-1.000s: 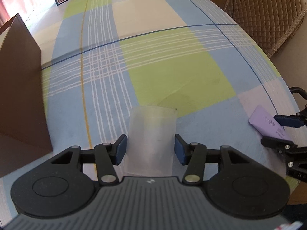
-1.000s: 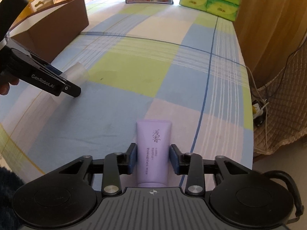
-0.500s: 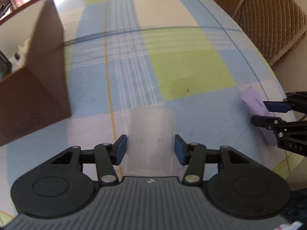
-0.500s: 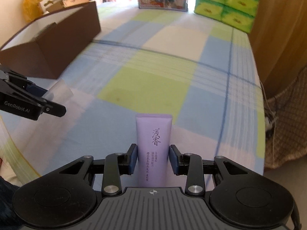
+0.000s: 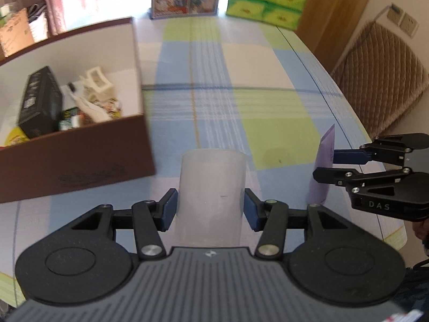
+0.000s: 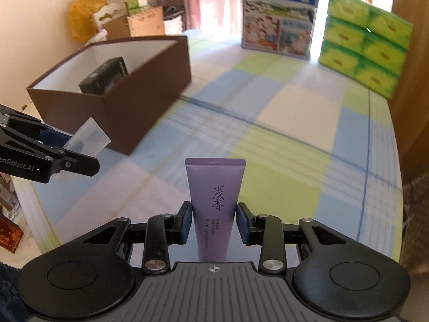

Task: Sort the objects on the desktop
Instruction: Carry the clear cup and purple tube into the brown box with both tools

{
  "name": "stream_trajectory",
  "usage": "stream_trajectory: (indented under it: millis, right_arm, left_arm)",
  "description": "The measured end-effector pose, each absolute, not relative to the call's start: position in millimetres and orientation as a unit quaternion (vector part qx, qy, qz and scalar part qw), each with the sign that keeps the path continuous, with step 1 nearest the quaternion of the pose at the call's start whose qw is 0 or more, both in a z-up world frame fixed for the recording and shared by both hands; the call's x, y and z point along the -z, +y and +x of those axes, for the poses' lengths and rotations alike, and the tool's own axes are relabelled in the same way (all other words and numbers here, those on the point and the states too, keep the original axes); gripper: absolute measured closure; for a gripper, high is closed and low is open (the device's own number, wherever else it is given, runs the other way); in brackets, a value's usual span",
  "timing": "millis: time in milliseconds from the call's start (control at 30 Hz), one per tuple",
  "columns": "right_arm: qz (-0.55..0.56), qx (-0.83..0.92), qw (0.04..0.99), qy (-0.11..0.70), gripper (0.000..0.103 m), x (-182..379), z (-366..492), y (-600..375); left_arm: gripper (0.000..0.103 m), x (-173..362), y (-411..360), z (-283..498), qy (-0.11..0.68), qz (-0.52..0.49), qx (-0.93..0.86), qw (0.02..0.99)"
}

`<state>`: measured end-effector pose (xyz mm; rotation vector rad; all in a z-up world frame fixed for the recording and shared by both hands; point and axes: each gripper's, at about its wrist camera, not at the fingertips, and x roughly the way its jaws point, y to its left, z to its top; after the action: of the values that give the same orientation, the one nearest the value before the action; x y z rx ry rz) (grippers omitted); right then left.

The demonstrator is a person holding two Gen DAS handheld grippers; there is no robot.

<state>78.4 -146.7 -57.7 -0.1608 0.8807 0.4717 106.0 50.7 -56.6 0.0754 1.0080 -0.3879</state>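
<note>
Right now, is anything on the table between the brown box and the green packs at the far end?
No. In the right wrist view, only bare checked tablecloth lies between the brown box and green packs.

A purple tube (image 6: 214,201) reads "浅香". "DAS" marks the right gripper (image 5: 325,163); "enRobot.AI" marks the left gripper (image 6: 72,147). A printed carton (image 6: 278,13) shows "纯牛奶".

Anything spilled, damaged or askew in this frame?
Nothing stands out. The left tongs grip a translucent cup, the right tongs a purple tube, both intact. The brown box sits upright on the checked tablecloth, its contents jumbled but contained.
</note>
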Motion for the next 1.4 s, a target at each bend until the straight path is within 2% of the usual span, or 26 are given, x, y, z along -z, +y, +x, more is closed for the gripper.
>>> stream_trajectory:
  millis: [800, 1067, 1400]
  right_arm:
    - [-0.035, -0.331, 0.895, 0.297, 0.07, -40, 147, -30]
    - [-0.038, -0.342, 0.881, 0.325, 0.07, -27, 176, 20]
    - [-0.082, -0.314, 0.871, 0.37, 0.07, 11, 209, 55]
  left_arm:
    - [0.056, -19, 203, 115, 0.382, -0.038, 0.046, 0.922]
    - [0.056, -30, 253, 142, 0.358, -0.038, 0.014, 0.933]
    - [0.056, -18, 299, 182, 0.368, -0.041, 0.003, 0.929]
